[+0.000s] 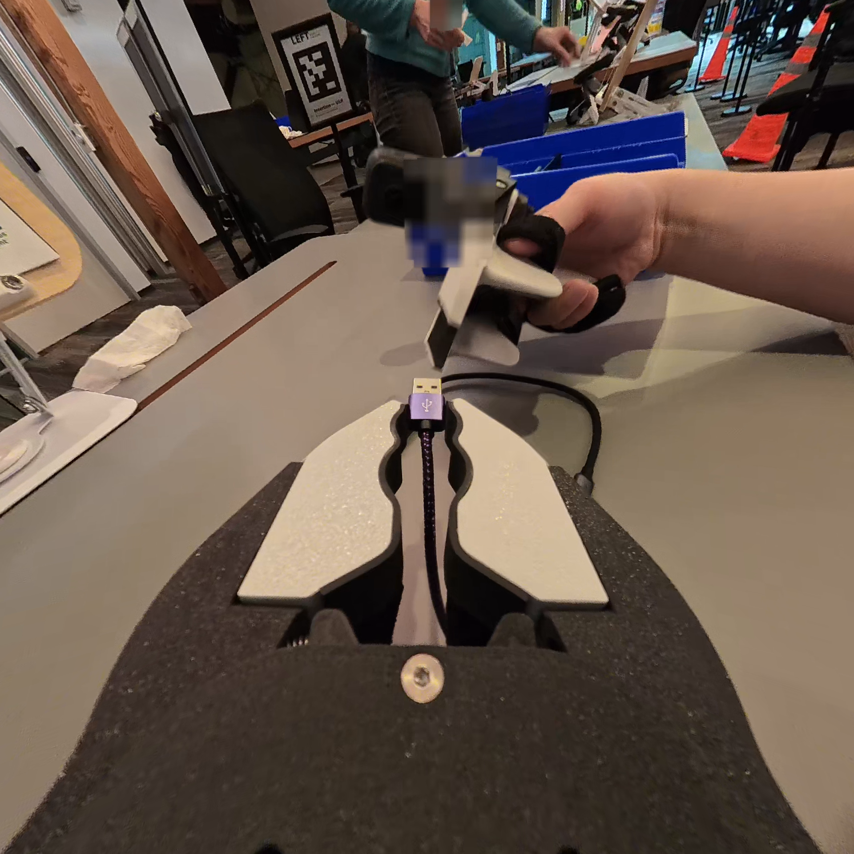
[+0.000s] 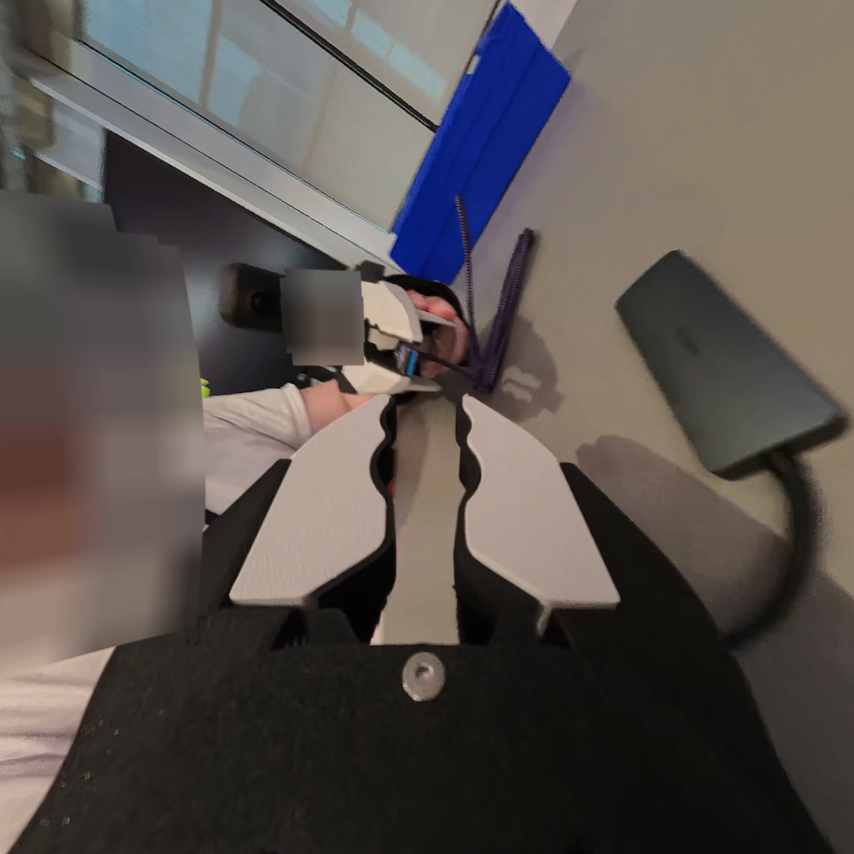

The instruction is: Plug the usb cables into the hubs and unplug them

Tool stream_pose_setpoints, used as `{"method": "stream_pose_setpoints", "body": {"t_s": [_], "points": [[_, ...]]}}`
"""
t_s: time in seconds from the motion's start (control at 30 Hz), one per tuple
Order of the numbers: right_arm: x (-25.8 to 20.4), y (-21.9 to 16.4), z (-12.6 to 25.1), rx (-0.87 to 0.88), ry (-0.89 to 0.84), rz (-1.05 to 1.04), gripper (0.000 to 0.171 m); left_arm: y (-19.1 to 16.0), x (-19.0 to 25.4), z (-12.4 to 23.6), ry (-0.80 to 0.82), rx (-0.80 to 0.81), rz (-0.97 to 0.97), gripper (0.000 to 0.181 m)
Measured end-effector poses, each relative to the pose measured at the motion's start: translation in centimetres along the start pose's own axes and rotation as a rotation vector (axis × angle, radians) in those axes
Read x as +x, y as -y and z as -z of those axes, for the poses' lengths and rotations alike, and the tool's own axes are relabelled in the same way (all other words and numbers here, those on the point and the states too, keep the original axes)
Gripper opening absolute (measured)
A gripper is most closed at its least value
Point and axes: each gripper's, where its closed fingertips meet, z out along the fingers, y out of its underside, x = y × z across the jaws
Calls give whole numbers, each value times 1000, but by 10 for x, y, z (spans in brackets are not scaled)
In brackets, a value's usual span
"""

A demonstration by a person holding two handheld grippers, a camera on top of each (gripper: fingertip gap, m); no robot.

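My left gripper [image 1: 426, 410] is shut on the purple USB plug [image 1: 426, 398]. The plug's metal tip points forward above the grey table [image 1: 231, 462], and its braided purple cable [image 1: 430, 499] runs back between the fingers. My right gripper [image 2: 426, 409] is open and empty. It also shows in the left wrist view [image 1: 464, 346], hovering just beyond the plug. The grey hub [image 2: 725, 365] lies flat on the table right of my right gripper, with its black cable [image 2: 795, 508] curling away. That cable also shows in the left wrist view [image 1: 594, 425]; the hub itself is hidden there. The right wrist view is blurred.
Blue bins [image 1: 577, 152] stand at the table's far side; one also shows in the right wrist view [image 2: 480, 152]. The purple cable's coil [image 2: 503, 314] lies near it. A crumpled white cloth [image 1: 134, 342] and a white stand base [image 1: 69, 425] are at the left. A person [image 1: 416, 69] stands behind the table. Tip to tip, the grippers are about 5 cm apart. The grey hub [image 2: 725, 365] is about 9 cm from my right fingertips.
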Motion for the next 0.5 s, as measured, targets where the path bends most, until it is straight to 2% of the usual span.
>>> {"method": "stream_pose_setpoints", "body": {"t_s": [0.1, 0.2, 0.37, 0.5], "points": [[24, 6, 21, -20, -215, 158, 27, 2, -4, 4, -4, -21, -8, 15], [44, 17, 31, -54, -400, 399, 42, 2, -8, 8, -26, -58, 16, 15], [66, 21, 21, -175, -564, 734, 52, 0, -19, 15, -45, -82, 119, 15], [100, 19, 24, -307, -700, 858, 65, -3, -25, 21, -9, -89, 107, 15]]}}
